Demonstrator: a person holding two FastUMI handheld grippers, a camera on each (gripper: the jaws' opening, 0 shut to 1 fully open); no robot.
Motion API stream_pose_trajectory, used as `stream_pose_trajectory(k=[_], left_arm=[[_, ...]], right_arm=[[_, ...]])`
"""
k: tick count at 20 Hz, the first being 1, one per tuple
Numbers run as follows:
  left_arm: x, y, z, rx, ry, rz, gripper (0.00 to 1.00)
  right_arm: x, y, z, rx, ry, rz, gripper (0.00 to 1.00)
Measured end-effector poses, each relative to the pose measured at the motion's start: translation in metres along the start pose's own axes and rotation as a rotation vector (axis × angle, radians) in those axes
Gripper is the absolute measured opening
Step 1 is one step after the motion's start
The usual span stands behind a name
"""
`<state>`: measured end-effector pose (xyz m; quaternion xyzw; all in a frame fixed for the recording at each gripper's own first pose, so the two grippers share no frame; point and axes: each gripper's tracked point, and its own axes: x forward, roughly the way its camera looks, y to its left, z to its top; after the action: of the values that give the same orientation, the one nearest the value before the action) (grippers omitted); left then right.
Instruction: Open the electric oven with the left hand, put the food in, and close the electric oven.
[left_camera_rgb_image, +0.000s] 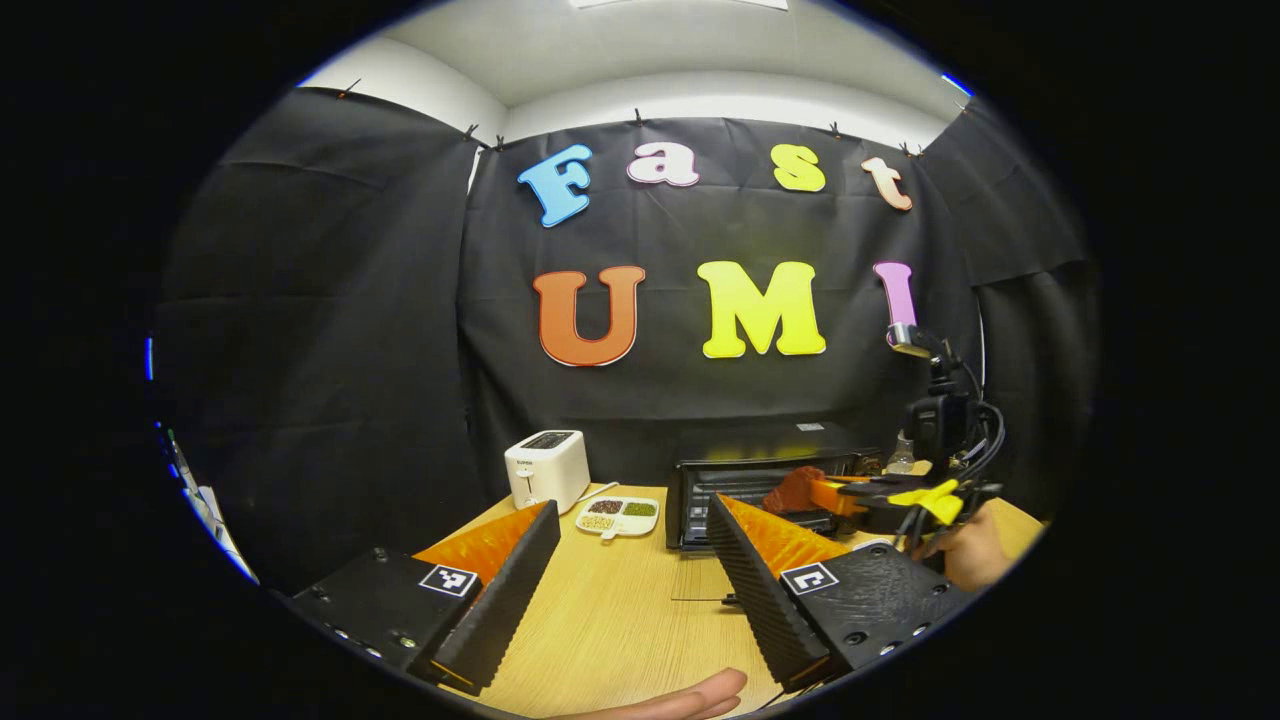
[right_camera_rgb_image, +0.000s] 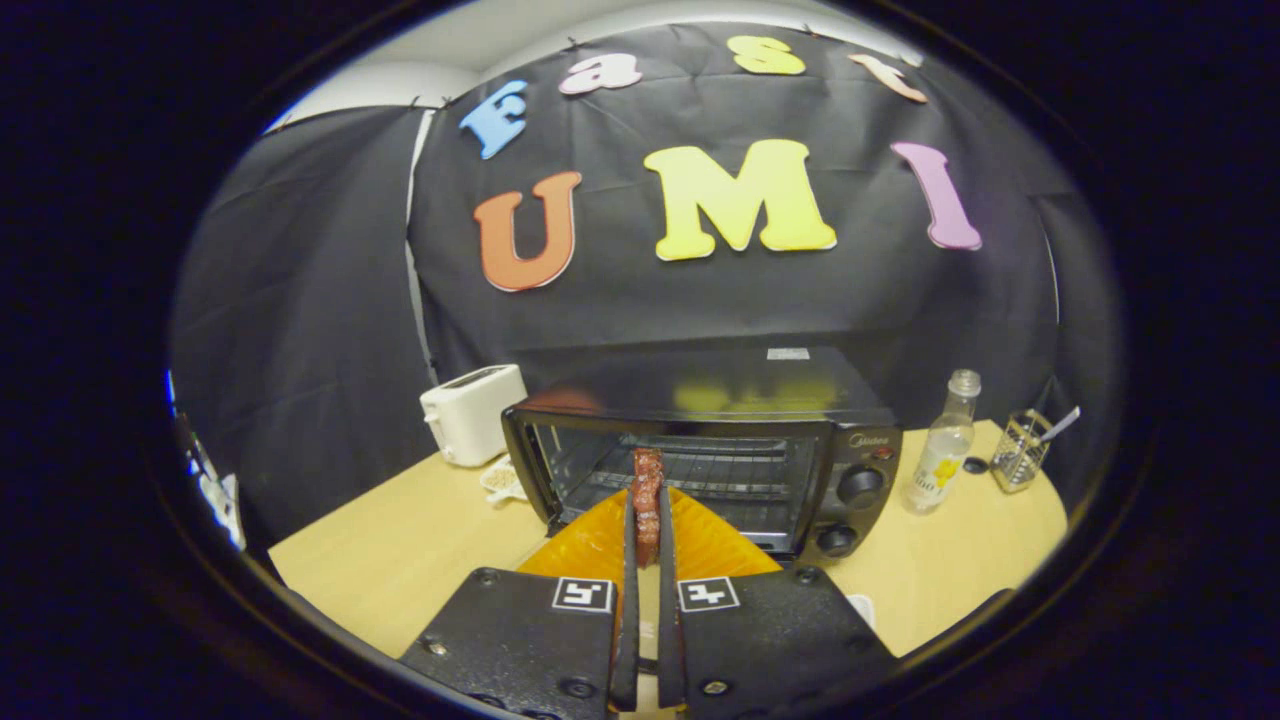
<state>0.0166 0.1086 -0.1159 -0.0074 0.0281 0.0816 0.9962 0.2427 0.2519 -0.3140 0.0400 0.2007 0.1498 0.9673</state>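
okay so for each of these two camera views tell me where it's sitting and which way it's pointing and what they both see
Left gripper view: rides the open left gripper over the table, back from the oven; shows a hand and the right gripper holding the food.
Right gripper view: rides the right gripper, facing the open oven closely, the food between its fingers.
Shared: oven, toaster, food.

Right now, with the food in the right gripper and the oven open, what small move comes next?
Probably ease the right gripper straight forward. It is shut on the reddish food, held in front of the oven, whose door is open and wire rack is bare. The left gripper is open, set back over the table.
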Motion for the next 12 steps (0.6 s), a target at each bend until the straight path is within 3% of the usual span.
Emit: stream_pose_trajectory(k=[3,9,12], left_arm=[[-0.003,0.006,0.0,0.006,-0.004,-0.002,0.94],[-0.006,0.022,0.0,-0.001,-0.009,0.008,0.94],[-0.006,0.027,-0.002,0.021,-0.006,0.027,0.94]], right_arm=[[0.027,0.0,-0.008,0.137,0.007,0.0,0.11],[0.085,-0.009,-0.023,0.558,0.037,0.023,0.11],[0.109,-0.012,-0.027,0.68,0.047,0.023,0.11]])
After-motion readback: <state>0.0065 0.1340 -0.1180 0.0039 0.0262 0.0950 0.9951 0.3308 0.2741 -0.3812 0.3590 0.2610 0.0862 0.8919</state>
